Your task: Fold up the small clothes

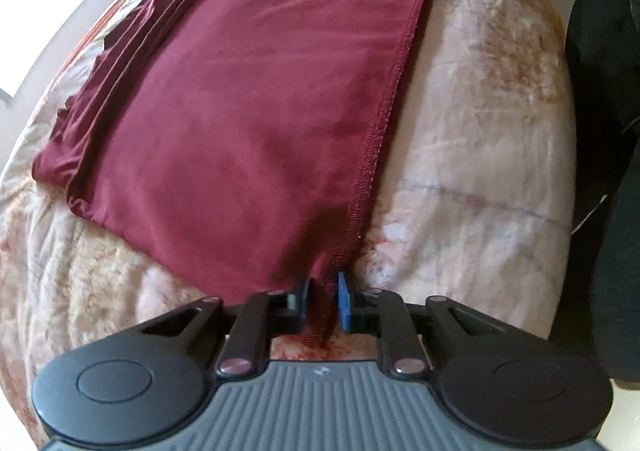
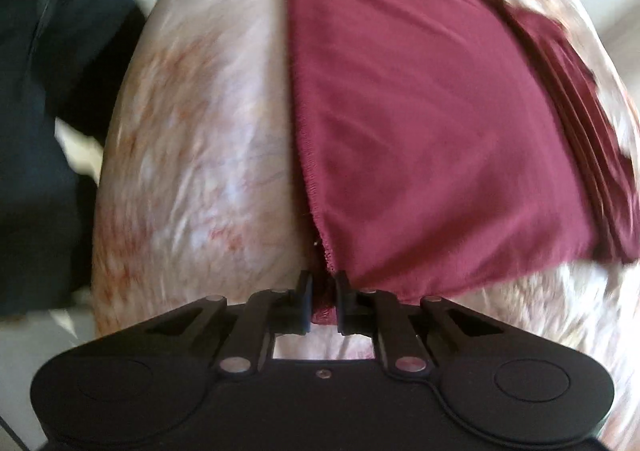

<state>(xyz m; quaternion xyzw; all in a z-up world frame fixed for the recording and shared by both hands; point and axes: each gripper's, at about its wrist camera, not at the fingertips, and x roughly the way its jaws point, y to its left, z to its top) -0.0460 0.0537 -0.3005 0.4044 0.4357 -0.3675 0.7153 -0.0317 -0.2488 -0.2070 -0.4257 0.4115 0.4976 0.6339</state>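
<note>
Nearest the lens, the left claw was clamped on one hem corner of the maroon knit garment, which lay spread flat on the pale floral quilted bed; the right claw pinched the other hem corner. Judging by this, a fold was starting; next, both corners should lift together and carry across evenly.

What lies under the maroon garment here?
The maroon garment lies spread on a pale patterned quilt, which shows all around it. Whatever sits beneath the cloth's middle is covered; folded layers show along its far edge.
</note>
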